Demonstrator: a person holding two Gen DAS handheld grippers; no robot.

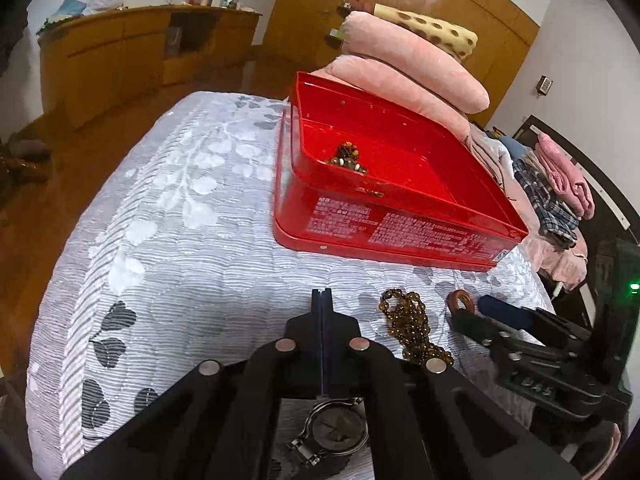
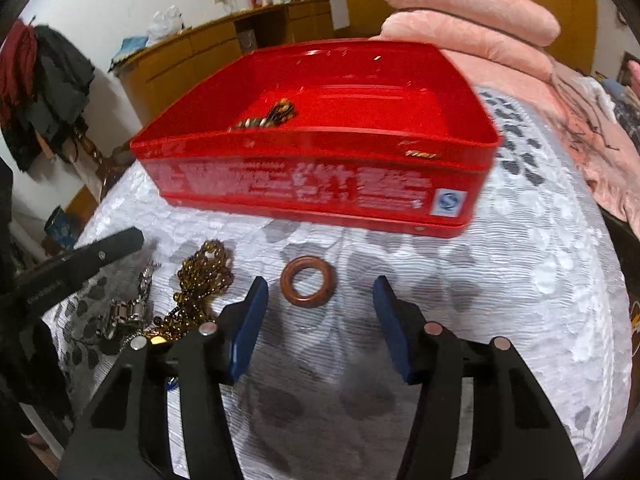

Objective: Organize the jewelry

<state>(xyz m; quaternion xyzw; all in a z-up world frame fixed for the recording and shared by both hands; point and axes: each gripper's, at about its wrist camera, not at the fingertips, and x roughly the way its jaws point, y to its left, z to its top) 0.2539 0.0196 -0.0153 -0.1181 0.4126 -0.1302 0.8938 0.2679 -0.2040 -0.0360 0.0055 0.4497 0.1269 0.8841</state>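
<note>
Ahead, bare quilt (image 2: pixel 500 280) between ring (image 2: pixel 306 286) and tin wall (image 2: pixel 320 184).

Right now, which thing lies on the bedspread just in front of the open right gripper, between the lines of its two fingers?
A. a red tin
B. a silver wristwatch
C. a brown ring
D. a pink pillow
C: the right wrist view shows the brown ring flat on the bedspread, just ahead of the right gripper, whose jaws stand apart and do not touch it.
</note>
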